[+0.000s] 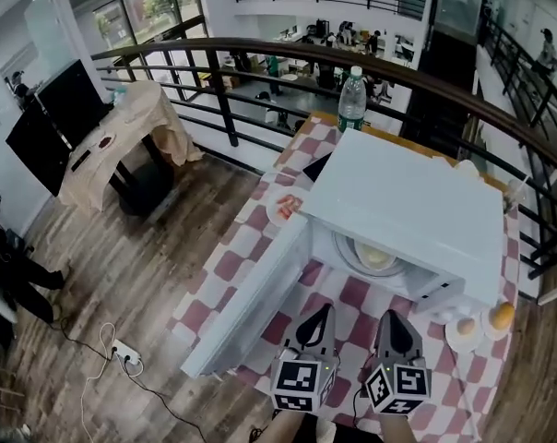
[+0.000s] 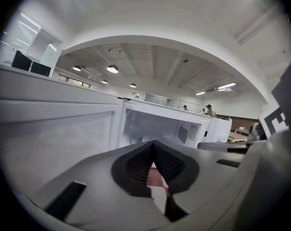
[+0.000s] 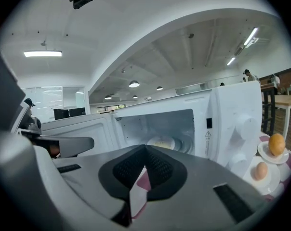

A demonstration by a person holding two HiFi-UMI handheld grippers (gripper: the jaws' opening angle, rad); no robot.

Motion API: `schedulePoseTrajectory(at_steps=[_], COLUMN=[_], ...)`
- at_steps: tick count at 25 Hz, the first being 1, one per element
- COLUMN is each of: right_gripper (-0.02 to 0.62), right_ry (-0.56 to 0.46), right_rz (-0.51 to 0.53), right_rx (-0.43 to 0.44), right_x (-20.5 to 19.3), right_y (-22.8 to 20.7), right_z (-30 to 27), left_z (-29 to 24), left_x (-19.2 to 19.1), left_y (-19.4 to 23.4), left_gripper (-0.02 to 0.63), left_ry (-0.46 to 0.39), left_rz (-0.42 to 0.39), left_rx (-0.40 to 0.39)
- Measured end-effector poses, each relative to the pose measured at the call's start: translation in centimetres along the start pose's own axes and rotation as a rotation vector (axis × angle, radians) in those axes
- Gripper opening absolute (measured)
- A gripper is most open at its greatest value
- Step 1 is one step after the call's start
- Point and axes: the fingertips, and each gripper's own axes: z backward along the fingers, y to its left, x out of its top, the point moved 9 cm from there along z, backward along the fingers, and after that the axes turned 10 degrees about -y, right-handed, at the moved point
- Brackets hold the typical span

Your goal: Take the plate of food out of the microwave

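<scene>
The white microwave point(image 1: 409, 212) stands on a red-and-white checked table, its door point(image 1: 251, 303) swung open to the left. Inside, on the glass turntable, sits a white plate of pale food point(image 1: 375, 257), which also shows in the right gripper view as the plate point(image 3: 162, 142). My left gripper point(image 1: 326, 308) and right gripper point(image 1: 390, 316) hover side by side just in front of the opening, both shut and empty. In the left gripper view the jaws point(image 2: 153, 144) point at the cavity's left part and the door point(image 2: 54, 134). The right gripper point(image 3: 145, 149) points at the plate.
A small plate with red food point(image 1: 284, 209) lies left of the microwave. Behind it stands a water bottle point(image 1: 352, 100). Right of the microwave, an egg point(image 1: 464, 327) and an orange point(image 1: 502, 316) sit on small dishes. A dark railing runs behind the table.
</scene>
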Motion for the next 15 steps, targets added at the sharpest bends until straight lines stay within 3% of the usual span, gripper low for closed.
schedulePoseTrajectory(at_steps=[15], right_gripper=[-0.005], right_ry=[0.014], right_rz=[0.043], right_rx=[-0.149], right_x=[0.2], right_y=[-1.0], right_z=[-4.8], left_z=[-7.0], left_x=[-1.4], left_y=[3.4], left_gripper=[0.012], left_ry=[0.059], left_rz=[0.112], left_rx=[-0.101])
